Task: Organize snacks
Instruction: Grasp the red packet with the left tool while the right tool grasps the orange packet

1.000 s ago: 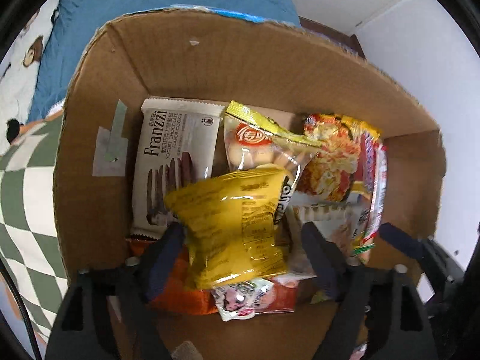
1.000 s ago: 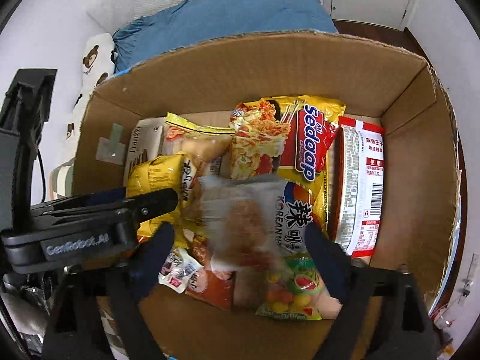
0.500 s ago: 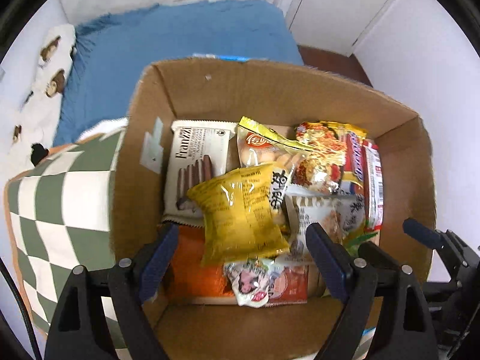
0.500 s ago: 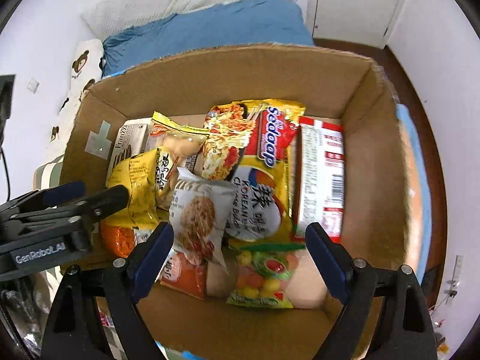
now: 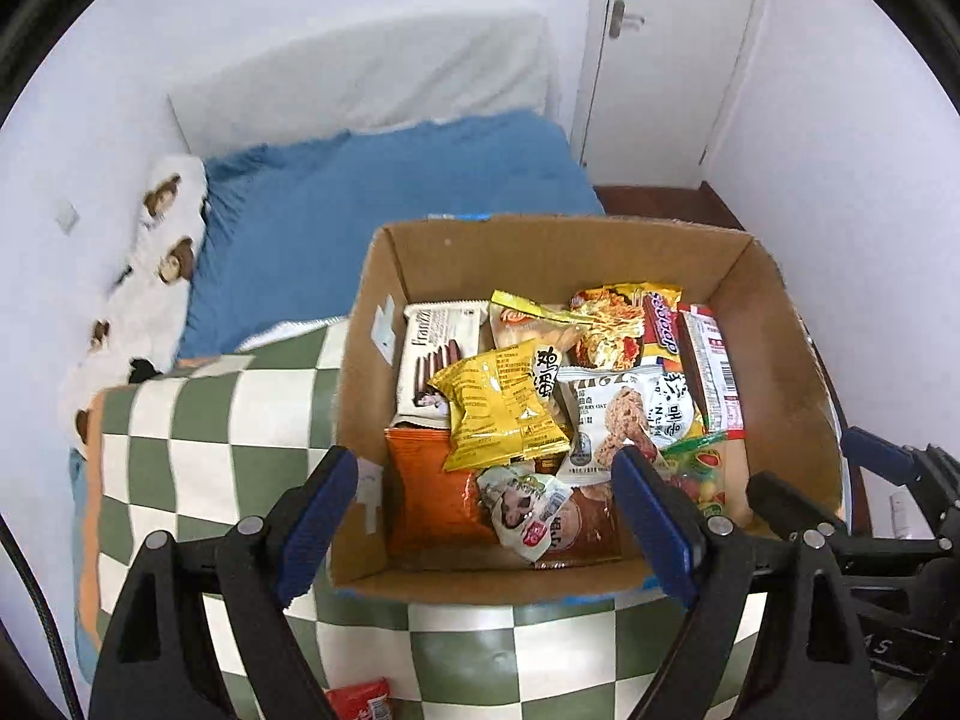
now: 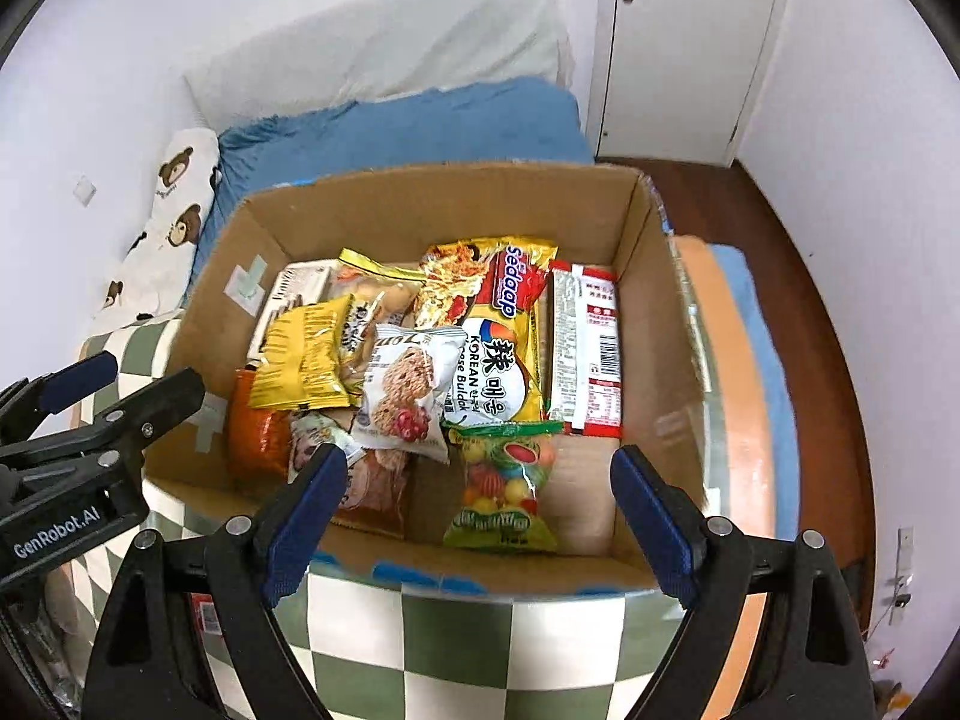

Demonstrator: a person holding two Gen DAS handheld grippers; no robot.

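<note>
An open cardboard box [image 5: 540,252] [image 6: 420,204] sits on a green-and-white checked cloth and holds several snack packs. A yellow pack [image 5: 501,408] [image 6: 303,354] lies on top at the left, a white oat cookie pack [image 5: 618,414] [image 6: 408,390] beside it. A Sedaap noodle pack [image 6: 510,282] and a fruit candy bag [image 6: 504,492] lie to the right. My left gripper [image 5: 486,516] is open and empty above the box's near edge. My right gripper [image 6: 474,510] is open and empty above the near edge too.
The checked cloth [image 5: 198,420] [image 6: 456,648] covers the surface under the box. A red packet [image 5: 360,699] lies on it near the bottom edge. A blue blanket [image 5: 384,192] and a bear-print pillow [image 6: 174,204] lie behind. A white door [image 6: 690,42] and wood floor [image 6: 798,252] are at the right.
Both grippers have pulled back and up out of the box. The yellow pack and the cookie pack, between the jaws a second ago, now lie released in the box.
</note>
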